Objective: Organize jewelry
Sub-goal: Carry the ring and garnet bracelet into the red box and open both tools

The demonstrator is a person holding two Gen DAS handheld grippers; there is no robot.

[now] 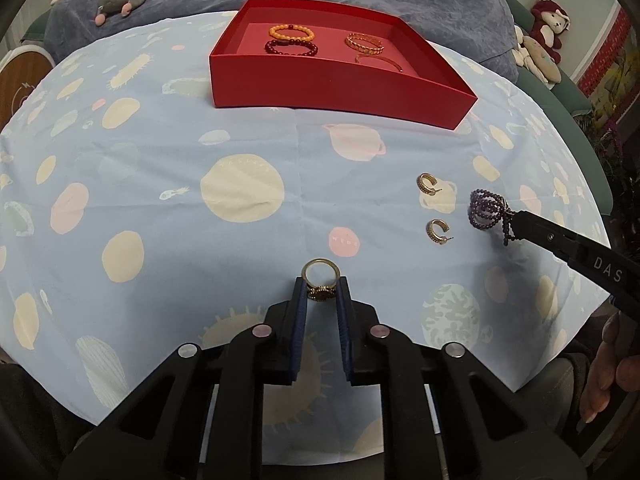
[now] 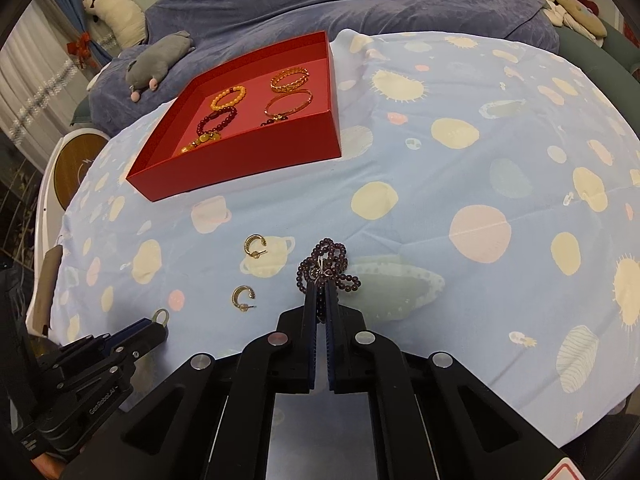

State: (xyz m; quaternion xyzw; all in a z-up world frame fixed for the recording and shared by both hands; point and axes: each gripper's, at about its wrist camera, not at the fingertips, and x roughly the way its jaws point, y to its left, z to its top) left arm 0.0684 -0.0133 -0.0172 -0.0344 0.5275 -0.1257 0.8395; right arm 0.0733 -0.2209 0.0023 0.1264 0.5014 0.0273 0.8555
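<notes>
A gold ring with a dark stone (image 1: pixel 320 292) stands on the planet-print cloth, and my left gripper (image 1: pixel 321 282) is shut on it, one blue pad on each side. My right gripper (image 2: pixel 321 286) is shut on a dark purple bead bracelet (image 2: pixel 328 268), whose loops dangle from the tips. Seen from the left wrist, that bracelet (image 1: pixel 486 210) hangs at the right gripper (image 1: pixel 516 216). Two gold hoop earrings (image 1: pixel 427 184) (image 1: pixel 438 231) lie loose between the grippers. The red box (image 1: pixel 340 92) at the back holds an orange bead bracelet (image 1: pixel 291 32), a dark red one (image 1: pixel 291 47) and gold bangles (image 1: pixel 365 43).
A blue blanket (image 2: pixel 360 0) with a grey plush toy (image 2: pixel 160 60) lies behind the table. More plush toys (image 1: pixel 548 40) sit at the far right. A round wooden disc (image 2: pixel 76 168) stands off the table's left edge. A person's hand (image 1: pixel 608 360) grips the right tool.
</notes>
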